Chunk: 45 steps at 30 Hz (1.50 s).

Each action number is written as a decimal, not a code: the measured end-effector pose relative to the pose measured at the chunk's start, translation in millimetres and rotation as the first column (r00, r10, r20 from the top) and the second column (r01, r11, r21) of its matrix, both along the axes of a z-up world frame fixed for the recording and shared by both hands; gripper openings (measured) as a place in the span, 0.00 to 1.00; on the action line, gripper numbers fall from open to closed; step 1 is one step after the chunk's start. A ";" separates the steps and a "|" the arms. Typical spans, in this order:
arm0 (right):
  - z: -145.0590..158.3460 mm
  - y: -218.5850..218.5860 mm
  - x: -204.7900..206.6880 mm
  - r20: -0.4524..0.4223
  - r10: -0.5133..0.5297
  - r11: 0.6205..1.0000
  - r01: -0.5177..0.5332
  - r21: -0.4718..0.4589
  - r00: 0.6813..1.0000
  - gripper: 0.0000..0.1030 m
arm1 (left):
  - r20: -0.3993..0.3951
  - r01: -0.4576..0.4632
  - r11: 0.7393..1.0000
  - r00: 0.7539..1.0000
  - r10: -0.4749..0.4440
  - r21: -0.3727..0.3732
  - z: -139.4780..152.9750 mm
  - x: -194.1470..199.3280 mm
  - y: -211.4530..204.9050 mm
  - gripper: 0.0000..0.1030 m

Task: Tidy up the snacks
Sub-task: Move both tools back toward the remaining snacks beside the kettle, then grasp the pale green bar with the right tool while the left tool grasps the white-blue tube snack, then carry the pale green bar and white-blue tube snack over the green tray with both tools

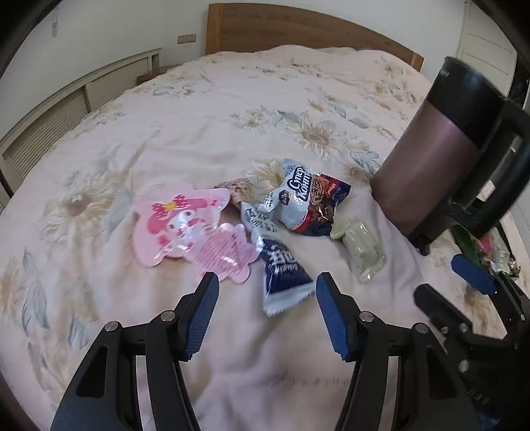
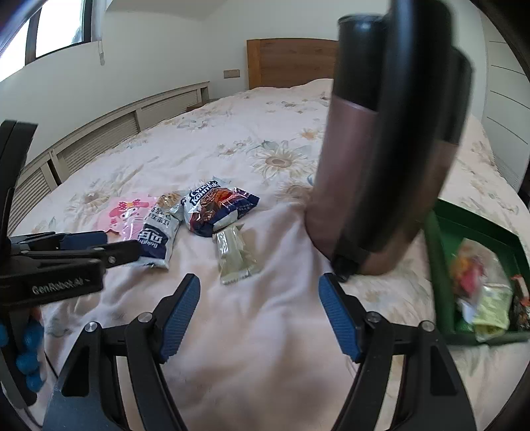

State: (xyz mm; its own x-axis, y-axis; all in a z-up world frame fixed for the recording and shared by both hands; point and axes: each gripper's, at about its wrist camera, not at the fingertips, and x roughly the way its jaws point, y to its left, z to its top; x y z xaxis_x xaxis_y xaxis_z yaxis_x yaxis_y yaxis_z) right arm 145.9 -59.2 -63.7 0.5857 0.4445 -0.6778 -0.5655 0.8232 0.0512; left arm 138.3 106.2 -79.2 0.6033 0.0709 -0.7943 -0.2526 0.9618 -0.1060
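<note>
Several snack packets lie in a loose pile on the bed. A pink character packet (image 1: 180,228) (image 2: 127,212) is on the left, a blue-and-white wrapper (image 1: 281,268) (image 2: 157,240) beside it, a white and dark-blue chocolate packet (image 1: 309,205) (image 2: 217,209) behind, and a pale green packet (image 1: 359,245) (image 2: 235,257) on the right. My left gripper (image 1: 266,315) is open, just short of the blue-and-white wrapper. My right gripper (image 2: 260,313) is open and empty, just short of the pale green packet. A green tray (image 2: 440,275) on the right holds several snacks.
A tall brown and black thermal jug (image 1: 440,155) (image 2: 381,149) stands on the bed between the pile and the tray. The floral bedspread (image 1: 232,126) reaches back to a wooden headboard (image 1: 298,30). A slatted radiator cover (image 2: 99,139) runs along the left wall.
</note>
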 end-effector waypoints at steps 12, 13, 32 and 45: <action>-34.5 42.5 41.9 -0.016 0.059 0.995 -0.060 -0.080 0.998 0.96 | -0.061 -0.019 1.000 0.998 0.018 -0.018 -26.4 32.0 4.7 0.47; -36.6 44.6 43.8 -0.018 0.067 0.994 -0.069 -0.088 0.998 0.95 | -0.063 -0.011 1.000 0.998 0.010 -0.015 -27.5 34.3 3.8 0.47; -51.6 59.0 60.0 -0.066 0.142 0.984 -0.148 -0.103 0.988 0.36 | -0.081 -0.012 0.999 0.997 0.008 -0.045 -36.0 53.3 3.1 0.26; -50.3 52.1 59.4 -0.058 0.145 0.987 -0.148 -0.058 0.988 0.31 | -0.051 -0.013 0.999 0.999 0.010 -0.052 -33.5 48.2 7.0 0.17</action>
State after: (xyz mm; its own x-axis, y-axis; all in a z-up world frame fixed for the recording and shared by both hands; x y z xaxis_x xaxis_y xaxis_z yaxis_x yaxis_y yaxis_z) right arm 205.3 -7.1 -114.0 0.4798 0.4792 -0.7349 -0.6781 0.7341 0.0360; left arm 186.5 113.2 -112.6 0.5612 0.0354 -0.8269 -0.2699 0.9523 -0.1424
